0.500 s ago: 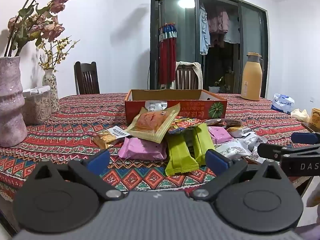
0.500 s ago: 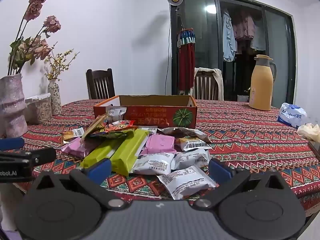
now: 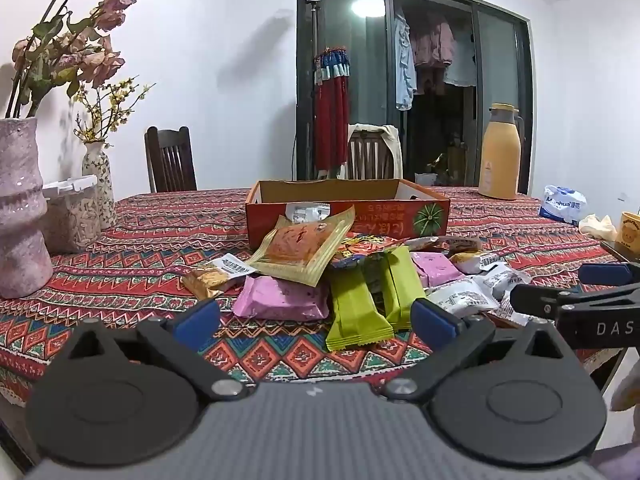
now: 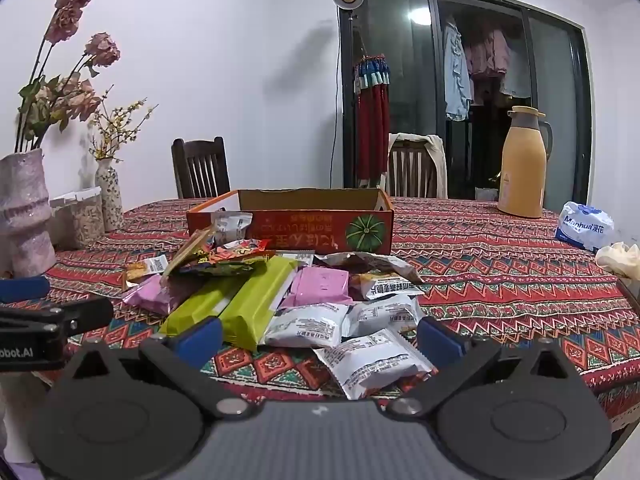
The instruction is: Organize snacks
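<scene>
A heap of snack packets lies on the patterned tablecloth in front of an open orange cardboard box (image 3: 348,216) (image 4: 292,230). In the heap are green packs (image 3: 356,312) (image 4: 256,300), pink packs (image 3: 280,300) (image 4: 320,286), a tan pouch (image 3: 304,248) and white packets (image 4: 372,356) (image 3: 460,298). My left gripper (image 3: 316,322) is open at the near table edge, short of the pink and green packs. My right gripper (image 4: 320,338) is open too, and the nearest white packet lies between its blue pads without touching them. Each gripper shows at the other view's side.
A large pink vase (image 3: 20,208) with dried flowers, a small vase (image 3: 98,184) and a lidded jar (image 3: 70,212) stand at the left. A tan thermos jug (image 3: 500,152), a tissue pack (image 3: 562,204) and a mug (image 3: 628,232) sit at the right. Two chairs stand behind the table.
</scene>
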Motion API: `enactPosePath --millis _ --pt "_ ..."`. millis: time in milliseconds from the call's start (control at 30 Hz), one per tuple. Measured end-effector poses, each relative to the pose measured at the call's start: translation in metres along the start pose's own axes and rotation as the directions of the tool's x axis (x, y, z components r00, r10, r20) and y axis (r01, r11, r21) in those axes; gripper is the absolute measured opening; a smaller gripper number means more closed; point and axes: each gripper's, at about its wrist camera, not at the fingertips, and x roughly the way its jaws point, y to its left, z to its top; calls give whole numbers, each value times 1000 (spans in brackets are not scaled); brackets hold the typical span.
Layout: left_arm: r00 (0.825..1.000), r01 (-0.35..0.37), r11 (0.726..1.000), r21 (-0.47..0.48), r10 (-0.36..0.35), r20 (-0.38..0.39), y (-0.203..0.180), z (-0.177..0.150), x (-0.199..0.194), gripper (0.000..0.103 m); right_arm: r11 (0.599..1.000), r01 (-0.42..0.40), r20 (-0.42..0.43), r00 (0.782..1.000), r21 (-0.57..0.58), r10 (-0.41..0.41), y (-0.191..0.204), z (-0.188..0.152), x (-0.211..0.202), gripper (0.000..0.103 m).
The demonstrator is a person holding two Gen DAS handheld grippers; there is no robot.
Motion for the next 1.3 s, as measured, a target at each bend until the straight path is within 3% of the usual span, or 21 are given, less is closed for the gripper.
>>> enactPosePath --millis 1300 --pt "1000 2 1000 12 -2 -14 0 -2 1 103 1000 -7 -14 1000 15 8 -3 -1 -1 103"
